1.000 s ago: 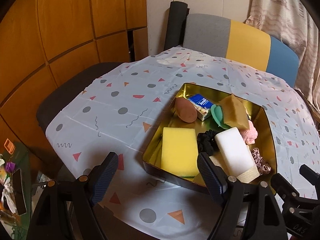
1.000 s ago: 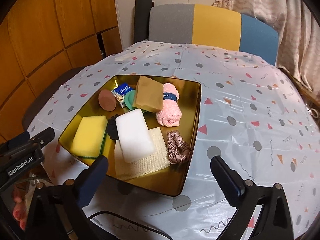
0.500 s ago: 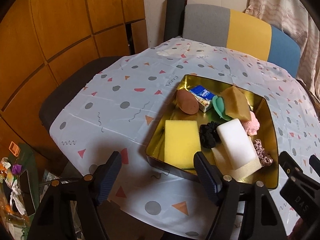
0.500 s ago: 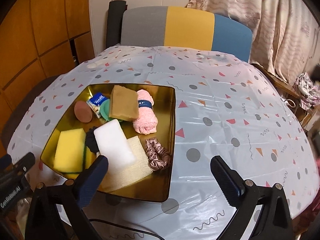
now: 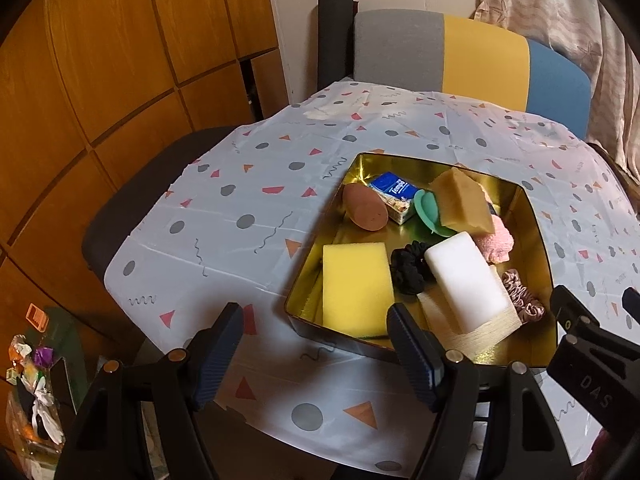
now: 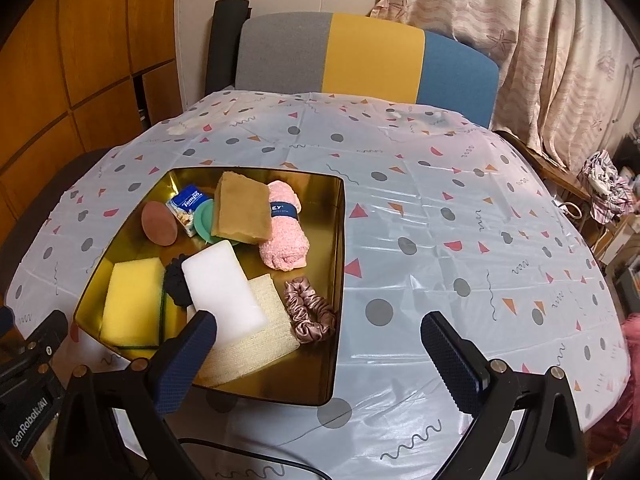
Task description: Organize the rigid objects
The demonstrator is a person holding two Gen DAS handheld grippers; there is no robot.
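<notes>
A gold metal tray (image 5: 536, 216) (image 6: 340, 240) sits on the table with mixed items. In it are a yellow sponge (image 5: 356, 288) (image 6: 132, 304), a white block (image 5: 466, 280) (image 6: 224, 288), a brown oval piece (image 5: 364, 208) (image 6: 159, 223), a blue tissue pack (image 5: 394, 196) (image 6: 187, 209), a tan block (image 5: 464, 204) (image 6: 242, 212), a green round lid (image 5: 426, 214), a pink towel roll (image 6: 284, 232), a black scrunchie (image 5: 408, 266) and a pink scrunchie (image 6: 308, 310). My left gripper (image 5: 316, 352) is open and empty before the tray's near left corner. My right gripper (image 6: 320, 360) is open and empty above the tray's near right edge.
The round table has a white patterned cloth (image 6: 460, 208). A grey, yellow and blue chair (image 6: 360, 60) stands behind it, a dark chair (image 5: 132, 208) to the left. Wood panels (image 5: 100, 60) are left, curtains (image 6: 540, 40) right. Clutter lies on the floor (image 5: 32, 380).
Both grippers have pulled back and risen from the tray, so more of the table shows. The right view has swung rightward. Nothing in the tray has moved.
</notes>
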